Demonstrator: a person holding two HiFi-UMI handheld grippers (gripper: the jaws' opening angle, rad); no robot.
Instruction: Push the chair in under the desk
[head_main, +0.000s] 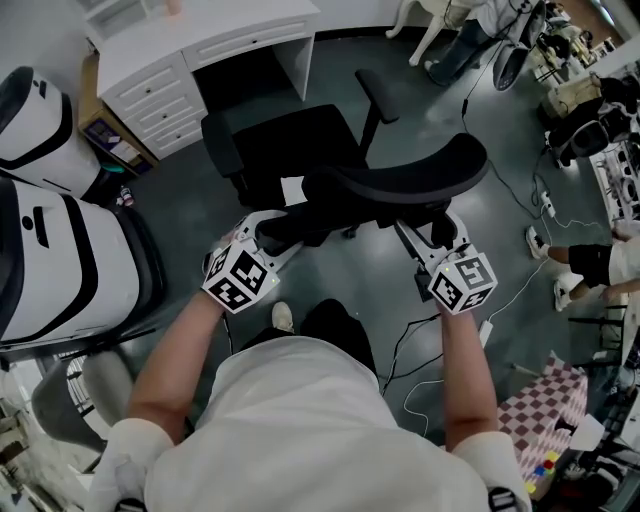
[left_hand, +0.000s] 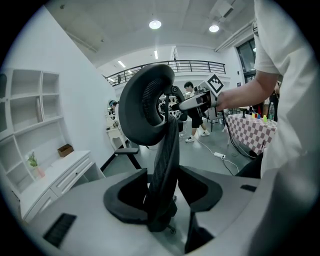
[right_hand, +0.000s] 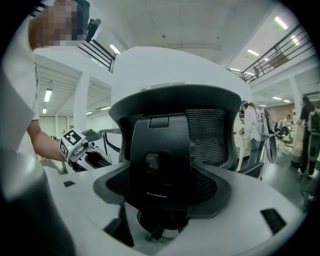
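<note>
1. Chair (head_main: 295, 150): a black office chair on the grey floor (head_main: 180, 195), just on the near side of the white desk (head_main: 215, 45). The seat faces the desk's knee gap and is not under the top yet. The drawers (head_main: 160, 100) sit left of that gap.
2. The chair back (head_main: 400, 178) points toward me, between my two arms. Both grippers are on it from the near side.
3. Left gripper (head_main: 275, 233): on the left end of the chair back. My jaws stand fairly wide and are closed on its edge. In the left gripper view the black mesh strip fills the gap and touches both pads.
4. Right gripper (head_main: 428, 233): on the right end of the chair back. In the right gripper view a broad black plastic piece of the back sits between my jaws with no gap on either side, so it's clamped too. Mesh shows behind that piece.
5. Each gripper view shows the other gripper across the chair back.
6. Surroundings:
   - Two big white shapes with black trim (head_main: 50, 250) are on the left, near the drawer side. I can't tell what they are.
   - Cables (head_main: 520, 195) lie on the floor to the right.
   - A person's legs (head_main: 585, 265) show at the right edge.
   - A checked cloth (head_main: 545, 410) is at near right.
   - White shelves (left_hand: 30, 110) are on the wall above the desk.
</note>
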